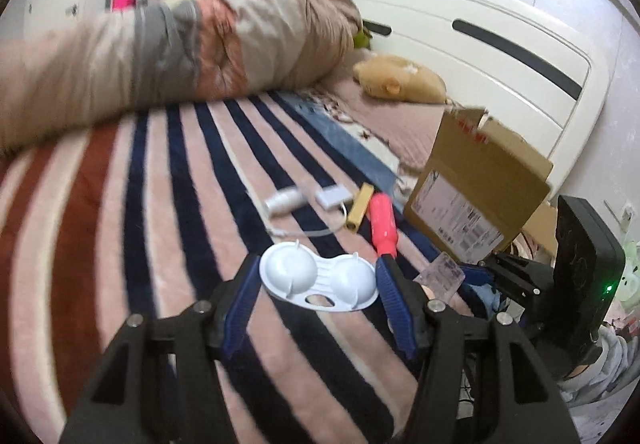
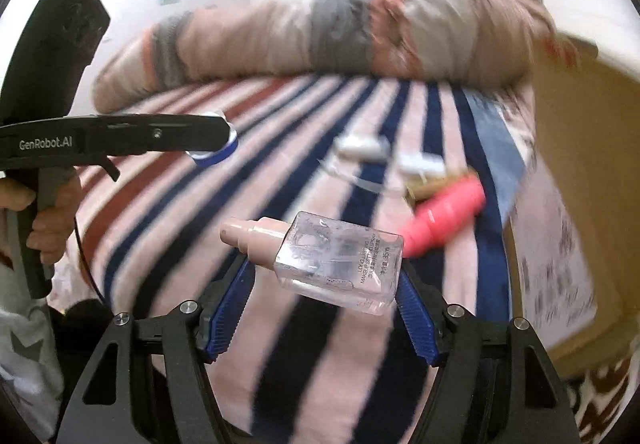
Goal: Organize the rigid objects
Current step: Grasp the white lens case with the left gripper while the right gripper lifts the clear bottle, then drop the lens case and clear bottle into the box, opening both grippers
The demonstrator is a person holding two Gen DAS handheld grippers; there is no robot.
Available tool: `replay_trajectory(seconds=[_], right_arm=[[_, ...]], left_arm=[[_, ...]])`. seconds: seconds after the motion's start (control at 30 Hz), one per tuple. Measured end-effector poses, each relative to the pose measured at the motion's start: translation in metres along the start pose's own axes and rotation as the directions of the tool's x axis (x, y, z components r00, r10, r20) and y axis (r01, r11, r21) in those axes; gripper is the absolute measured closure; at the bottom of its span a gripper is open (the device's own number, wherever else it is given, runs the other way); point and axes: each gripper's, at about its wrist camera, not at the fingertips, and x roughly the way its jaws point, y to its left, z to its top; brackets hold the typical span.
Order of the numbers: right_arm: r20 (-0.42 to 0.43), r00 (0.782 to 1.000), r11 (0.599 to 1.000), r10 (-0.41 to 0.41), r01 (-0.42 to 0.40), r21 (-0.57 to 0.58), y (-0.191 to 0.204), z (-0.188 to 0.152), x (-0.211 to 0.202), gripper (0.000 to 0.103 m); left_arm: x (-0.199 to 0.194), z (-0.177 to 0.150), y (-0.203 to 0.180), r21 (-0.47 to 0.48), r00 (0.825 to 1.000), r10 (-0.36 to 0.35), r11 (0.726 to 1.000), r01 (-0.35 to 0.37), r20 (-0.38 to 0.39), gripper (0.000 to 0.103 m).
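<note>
Striped blanket (image 1: 160, 204) on bed; cardboard box (image 1: 476, 184) beside white headboard (image 1: 460, 28).

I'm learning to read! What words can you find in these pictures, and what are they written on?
"GenRobot.AI": on the black left hand-held gripper, seen from the right wrist.
"LONG LASTING MAKEUP SETTING SPRAY", partly blurred, and "35ml": on the clear bottle.
Label on the cardboard box: print too small and blurred to read.
Red marks on the box flap: unreadable.
</note>
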Motion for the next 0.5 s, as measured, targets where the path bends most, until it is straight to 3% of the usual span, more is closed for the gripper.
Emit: replay_trajectory(seconds=[0.1,0.27,0.4,0.5], right_arm=[[0.083,0.996,0.999,0.045,-0.044,-0.021,0.007,0.023,-0.023,0.036],[0.220,0.975,0.999,0.035,-0.031,-0.024,-0.006,0.056,-0.072,0.036],[0.279,0.959,0.999,-0.049,0.045,0.021,-0.037,0.070,-0.109,0.036],[0.265,0.955,0.991,-0.132,0.118,0.066,-0.072,0.067,-0.129,0.036]], left_arm=[[-0.029,0.018,-0.007,-0.004,0.999,0.017,1.000,-0.016,0.043,0.047],[-0.056,0.053,-0.043,0.059,0.995,0.012,0.998,-0.018,0.097,0.047],[-0.052,0.080,-0.087,0.136,0.993,-0.060,0.990,0.046,0.102,0.047],[-0.035,0.099,-0.116,0.174,0.991,-0.105,0.981,0.090,0.077,0.047]])
